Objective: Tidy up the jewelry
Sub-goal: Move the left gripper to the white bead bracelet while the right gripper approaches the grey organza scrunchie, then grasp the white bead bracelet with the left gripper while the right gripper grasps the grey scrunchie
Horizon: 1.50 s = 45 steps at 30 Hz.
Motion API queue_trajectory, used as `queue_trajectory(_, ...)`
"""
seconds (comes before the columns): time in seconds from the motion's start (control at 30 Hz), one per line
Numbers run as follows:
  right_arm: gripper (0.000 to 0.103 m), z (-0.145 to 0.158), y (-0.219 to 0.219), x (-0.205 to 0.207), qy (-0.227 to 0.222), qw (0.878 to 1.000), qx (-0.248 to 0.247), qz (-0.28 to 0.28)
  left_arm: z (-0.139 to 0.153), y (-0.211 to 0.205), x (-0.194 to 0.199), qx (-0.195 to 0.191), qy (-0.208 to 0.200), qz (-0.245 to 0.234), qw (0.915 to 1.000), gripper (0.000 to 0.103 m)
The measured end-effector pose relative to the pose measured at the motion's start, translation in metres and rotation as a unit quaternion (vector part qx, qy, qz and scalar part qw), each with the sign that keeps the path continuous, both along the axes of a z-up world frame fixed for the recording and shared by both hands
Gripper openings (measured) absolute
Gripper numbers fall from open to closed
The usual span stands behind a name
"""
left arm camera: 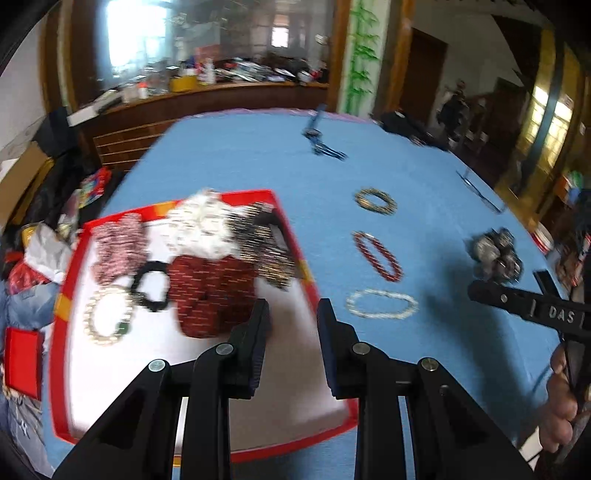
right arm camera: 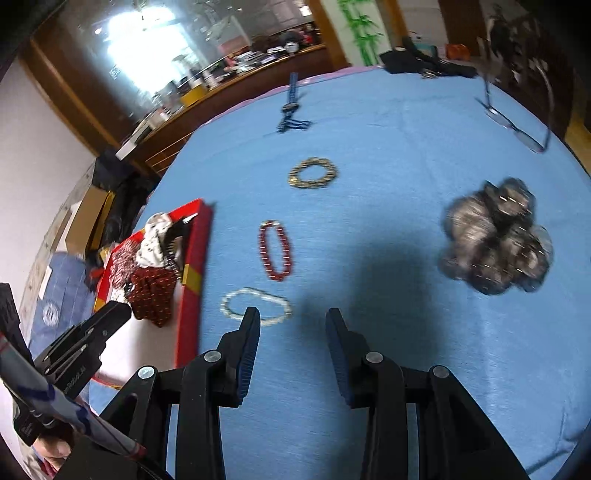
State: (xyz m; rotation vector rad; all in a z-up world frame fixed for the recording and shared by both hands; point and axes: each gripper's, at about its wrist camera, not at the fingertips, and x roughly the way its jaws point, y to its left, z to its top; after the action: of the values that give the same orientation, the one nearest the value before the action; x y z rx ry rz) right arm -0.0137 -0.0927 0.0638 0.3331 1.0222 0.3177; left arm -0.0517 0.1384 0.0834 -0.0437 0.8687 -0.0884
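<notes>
Three bracelets, gold (right arm camera: 313, 172), red (right arm camera: 276, 250) and white (right arm camera: 255, 306), lay in a row beside the red tray (right arm camera: 192, 273), seemingly sorted; left gripper (left arm camera: 291, 314) and right gripper (right arm camera: 291, 321) hovered with jaws apart, empty.

A cluttered wooden counter (left arm camera: 207, 92) runs below a bright window (left arm camera: 136, 33), beside a bamboo-patterned wall panel (left arm camera: 364, 55).

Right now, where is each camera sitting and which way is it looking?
Left wrist: on the left gripper, above the red tray, facing across the blue table; its own open fingers and the right gripper show.
Right wrist: on the right gripper, over the white bracelet; its own open fingers and the left gripper show.
Shared: tray, white, red bracelet and gold bracelet, grey pile.
</notes>
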Motion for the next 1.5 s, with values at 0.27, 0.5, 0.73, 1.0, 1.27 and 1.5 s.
queue_trajectory(0.27, 0.04, 0.0, -0.047, -0.007, -0.001, 0.999, 0.024, -0.037, -0.017, -0.067, 0.03, -0.016, 0.075, -0.116, 0.9903, 0.025)
queue_trajectory(0.5, 0.04, 0.002, -0.071, -0.015, -0.006, 0.998, 0.035, -0.055, -0.038, -0.109, 0.069, 0.035, 0.147, -0.159, 0.9757, 0.025)
queue_trajectory(0.73, 0.04, 0.0, -0.092, -0.018, -0.007, 0.996, 0.048, -0.069, -0.051, -0.127, 0.088, 0.096, 0.182, -0.184, 0.9611, 0.025)
queue_trajectory(1.0, 0.04, 0.001, -0.101, -0.018, -0.008, 0.996, 0.056, -0.076, -0.06, -0.134, 0.092, 0.092, 0.18, -0.194, 0.96, 0.008)
queue_trajectory(1.27, 0.04, 0.005, -0.119, -0.019, -0.011, 0.994, 0.051, -0.099, -0.057, -0.129, 0.084, 0.007, 0.15, -0.156, 0.9764, 0.005)
queue_trajectory(1.5, 0.058, 0.013, -0.143, 0.0, -0.016, 0.991, -0.005, -0.135, -0.016, -0.125, 0.056, -0.03, 0.094, -0.169, 0.9807, 0.005)
